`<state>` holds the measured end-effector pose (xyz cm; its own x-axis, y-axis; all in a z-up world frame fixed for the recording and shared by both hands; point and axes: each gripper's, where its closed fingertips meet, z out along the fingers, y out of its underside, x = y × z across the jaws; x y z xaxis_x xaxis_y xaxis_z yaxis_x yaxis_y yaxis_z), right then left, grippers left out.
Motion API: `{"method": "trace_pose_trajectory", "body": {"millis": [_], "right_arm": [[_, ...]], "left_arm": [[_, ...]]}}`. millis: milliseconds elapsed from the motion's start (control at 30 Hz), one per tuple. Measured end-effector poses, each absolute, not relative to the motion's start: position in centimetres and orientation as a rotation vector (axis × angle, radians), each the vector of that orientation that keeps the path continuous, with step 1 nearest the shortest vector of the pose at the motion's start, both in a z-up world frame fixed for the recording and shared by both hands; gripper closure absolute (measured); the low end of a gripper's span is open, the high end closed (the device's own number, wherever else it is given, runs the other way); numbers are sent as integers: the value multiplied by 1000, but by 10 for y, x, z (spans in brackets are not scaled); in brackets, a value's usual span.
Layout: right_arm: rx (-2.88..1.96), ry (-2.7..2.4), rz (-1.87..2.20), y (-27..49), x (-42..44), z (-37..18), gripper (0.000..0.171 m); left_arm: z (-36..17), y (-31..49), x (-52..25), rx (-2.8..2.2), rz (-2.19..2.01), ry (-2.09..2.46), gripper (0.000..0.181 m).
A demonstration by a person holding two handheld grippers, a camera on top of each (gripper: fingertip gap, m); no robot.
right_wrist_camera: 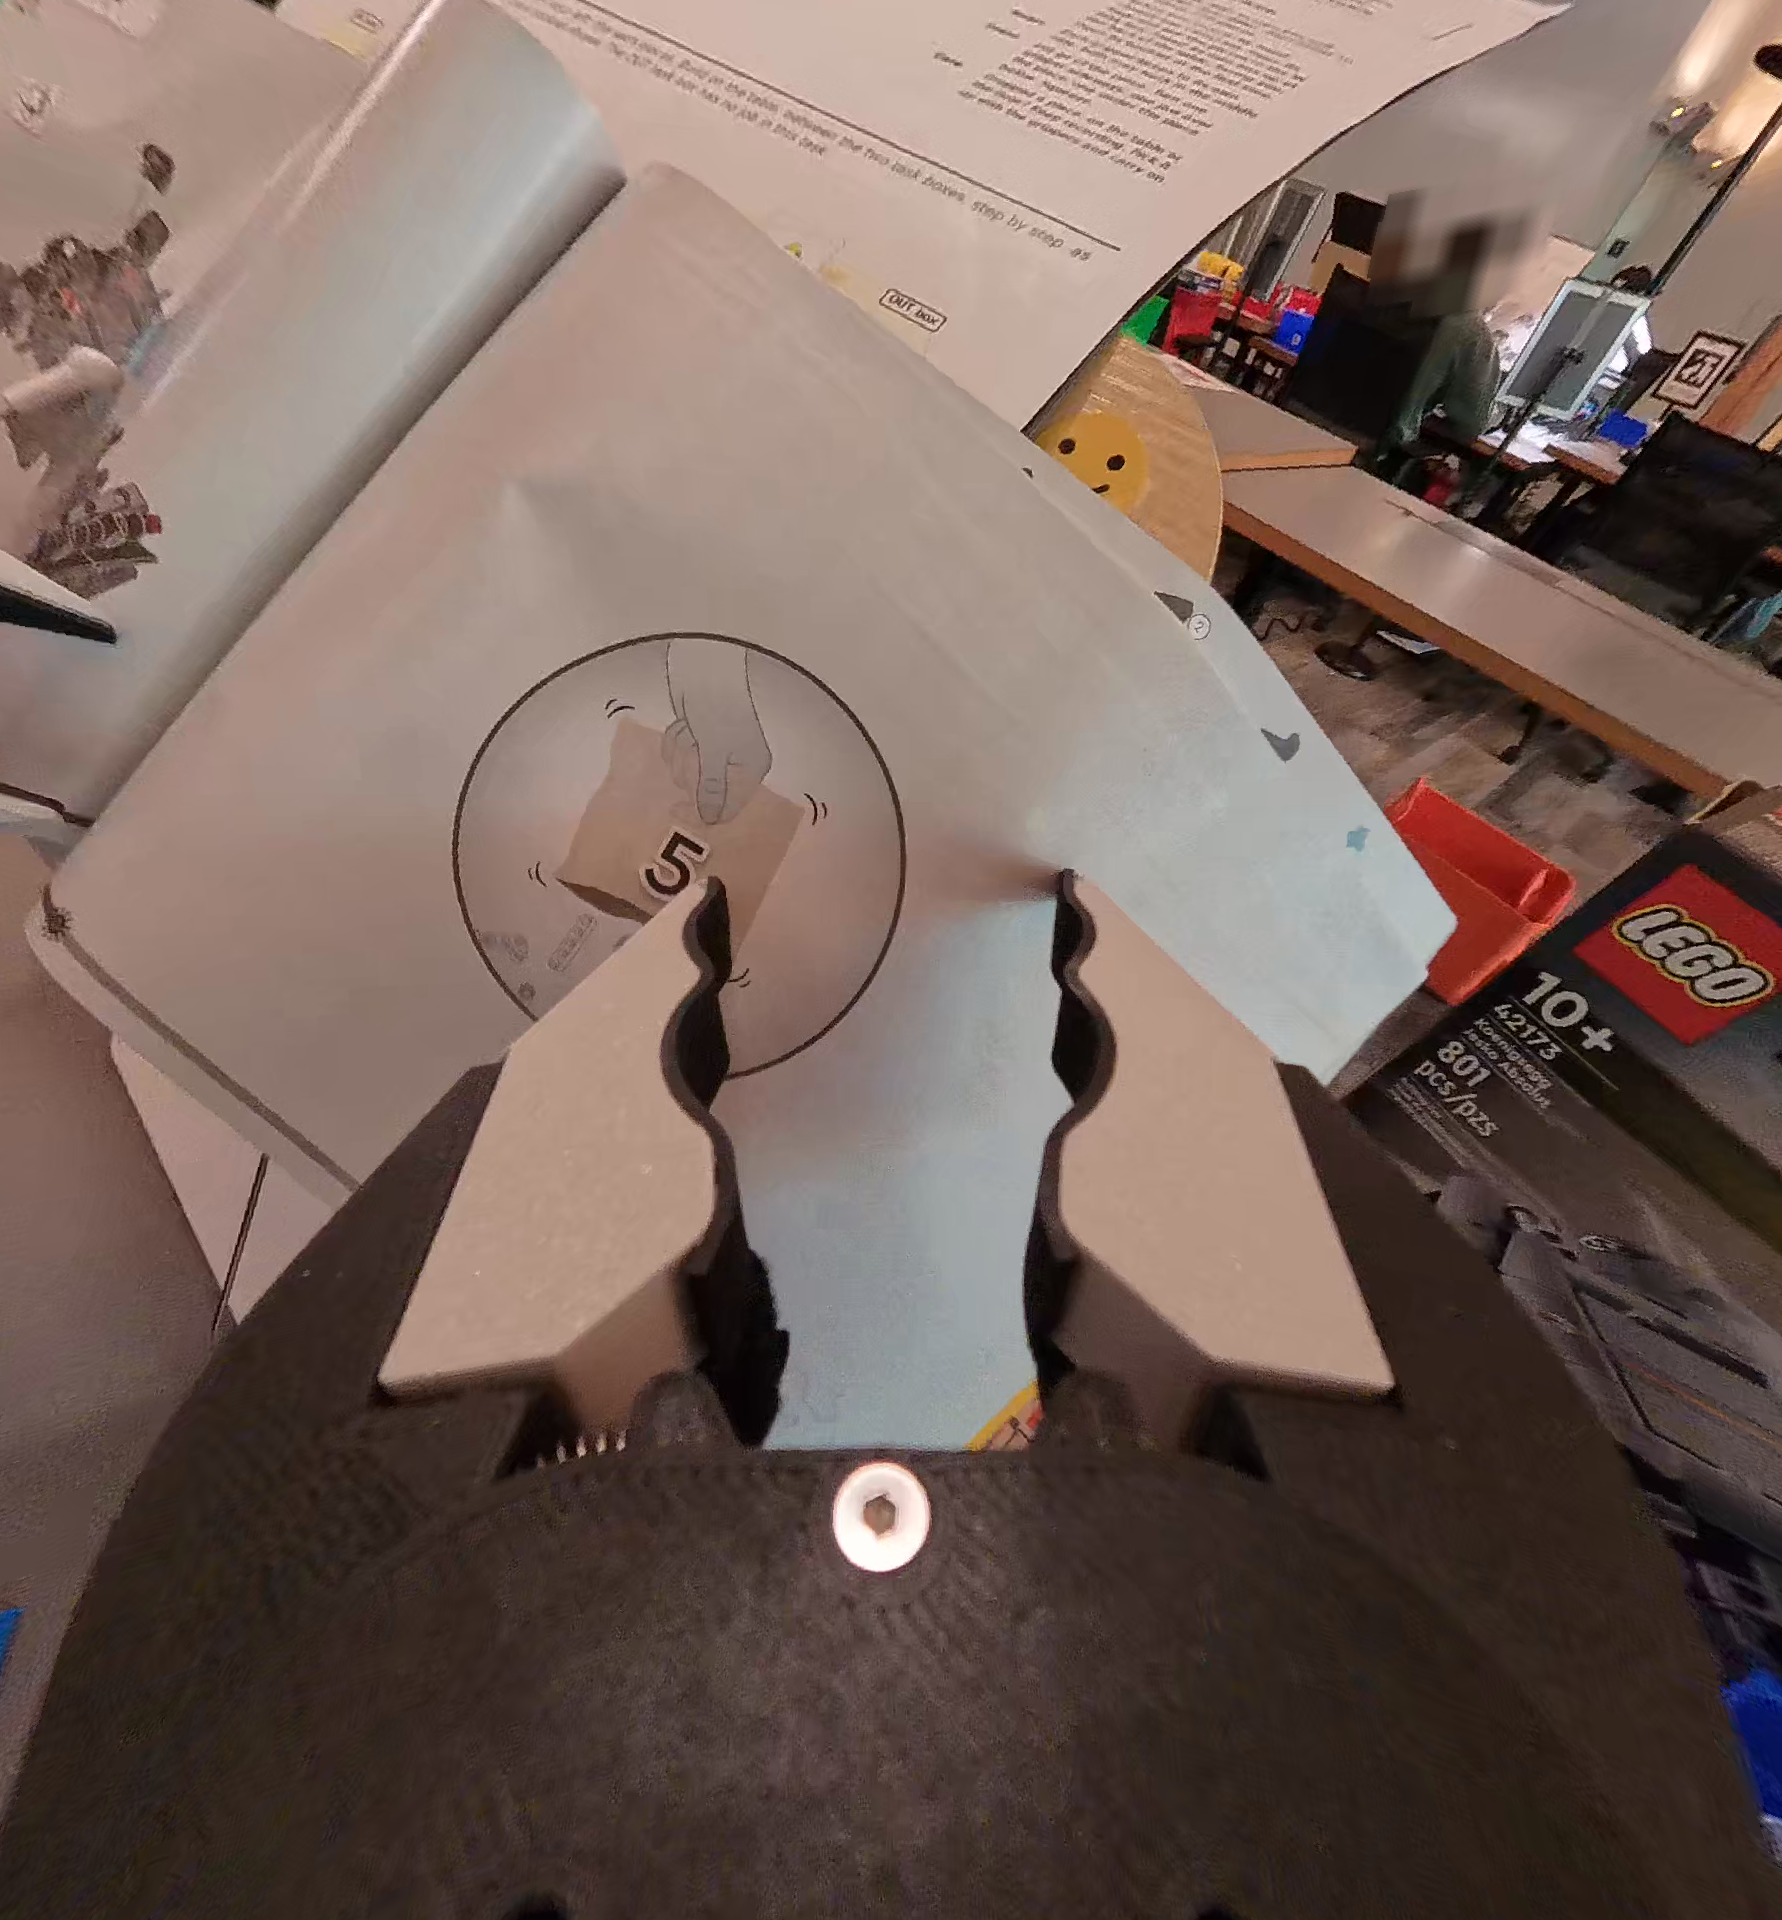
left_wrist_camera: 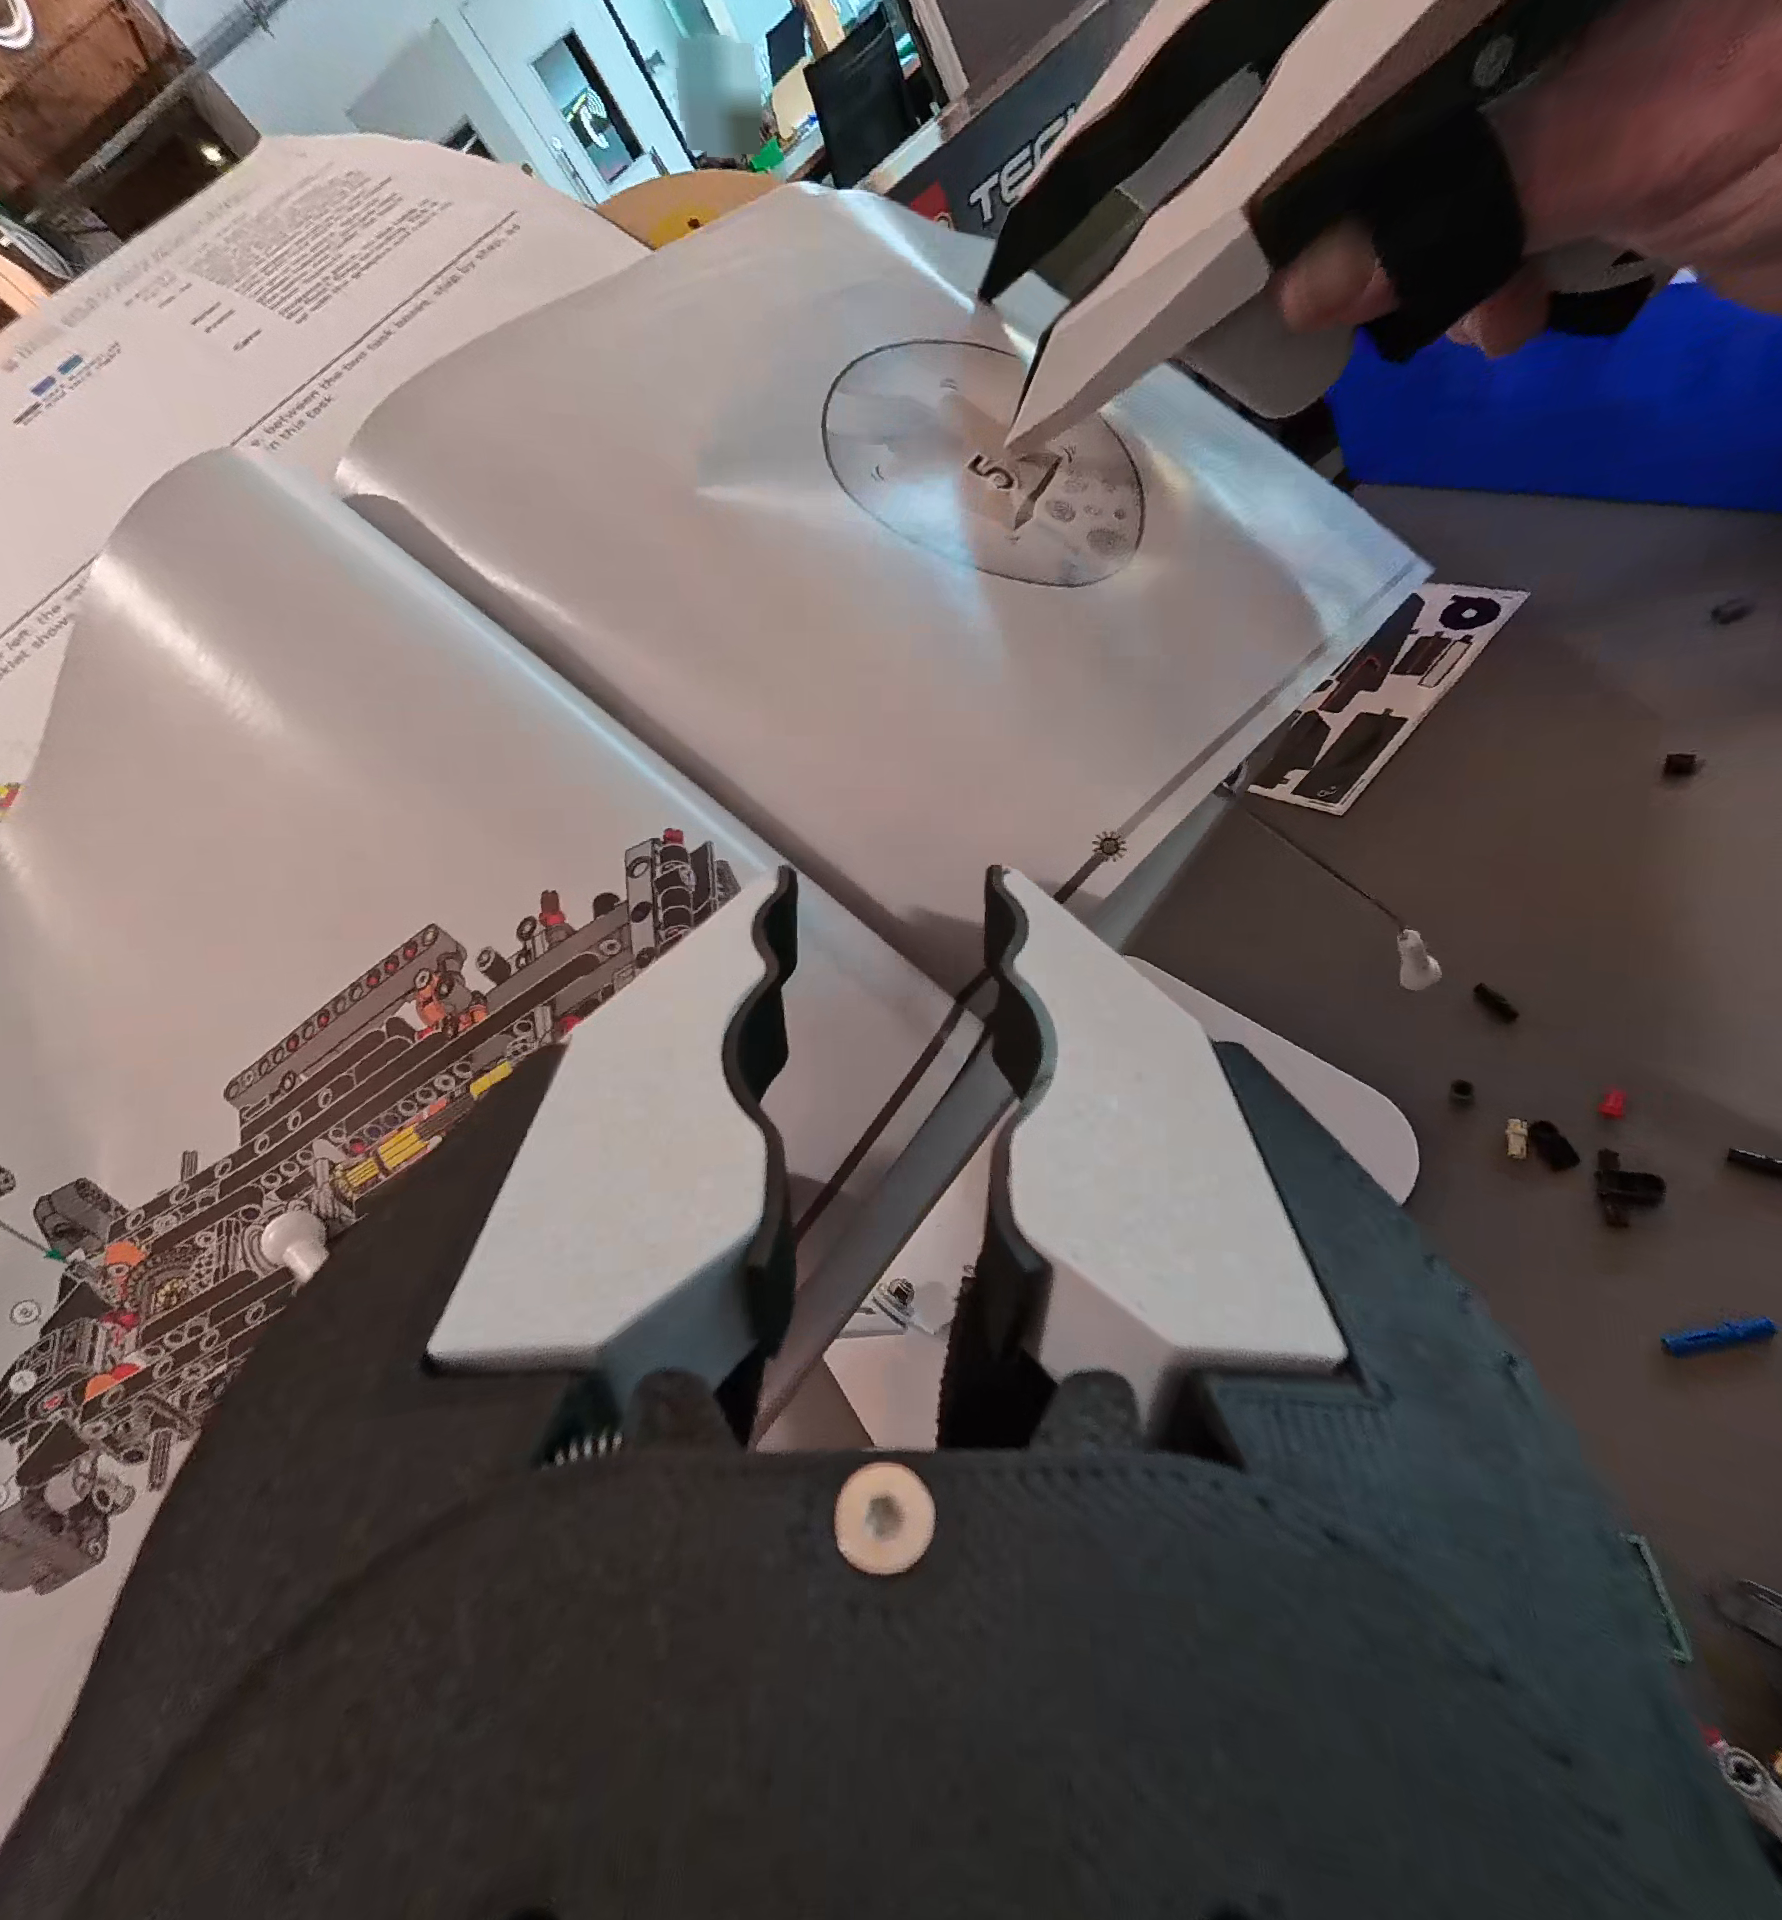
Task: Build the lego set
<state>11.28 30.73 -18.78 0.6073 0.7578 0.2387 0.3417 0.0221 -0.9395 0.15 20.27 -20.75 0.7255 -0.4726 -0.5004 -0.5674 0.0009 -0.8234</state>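
In the left wrist view, the open instruction booklet (left_wrist_camera: 575, 665) fills the space left of and beyond the left gripper (left_wrist_camera: 892, 894), its left page printed with a drawing of the partly built model. The left gripper's fingers (left_wrist_camera: 648, 1122) stand apart, released, with nothing clamped; the booklet's lower edge runs diagonally through the gap between them, and whether it touches a pad cannot be told. Beyond the fingertips, on the right page, the right gripper (left_wrist_camera: 1001, 364) reaches down with one white fingertip resting on a circular picture. A hand (left_wrist_camera: 1645, 166) in a black fingerless glove holds it. Right of the left fingers, small loose lego pieces (left_wrist_camera: 1593, 1164) lie scattered on the grey table (left_wrist_camera: 1541, 935), with a blue pin (left_wrist_camera: 1718, 1335) nearest and a sticker sheet (left_wrist_camera: 1386, 696) tucked under the booklet's corner.

In the right wrist view, the right gripper (right_wrist_camera: 887, 894) is spread open, holding nothing. The booklet page (right_wrist_camera: 658, 582) lies beneath and beyond its fingers, the circular picture by the left fingertip. Right of the fingers sits the black lego box (right_wrist_camera: 1645, 1091), with a red bin (right_wrist_camera: 1479, 894) just behind it.
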Motion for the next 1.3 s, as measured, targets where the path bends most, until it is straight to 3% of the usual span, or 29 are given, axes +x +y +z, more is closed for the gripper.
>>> {"method": "trace_pose_trajectory", "body": {"millis": [200, 400, 667, 900, 1200, 1300], "right_arm": [[-1576, -982, 356, 305, 112, -189, 126], [-1531, -1067, 255, 298, 103, -195, 171], [-1563, -1118, 341, 290, 93, -200, 171], [-1581, -1141, 416, 286, 92, -203, 171], [-1575, -1158, 495, 282, 93, -201, 170], [-1563, -1101, 539, 277, 108, -190, 153]], "left_arm": [[-215, 202, 6, -1650, 122, 891, 147], [-217, 203, 7, -1655, 128, 899, 147], [-191, 189, 50, -1444, 276, 1081, 144], [-230, 190, 95, -1361, 522, 1464, 148], [-242, 197, 82, -1429, 556, 1464, 176], [-238, 204, 79, -1449, 549, 1416, 181]]}}
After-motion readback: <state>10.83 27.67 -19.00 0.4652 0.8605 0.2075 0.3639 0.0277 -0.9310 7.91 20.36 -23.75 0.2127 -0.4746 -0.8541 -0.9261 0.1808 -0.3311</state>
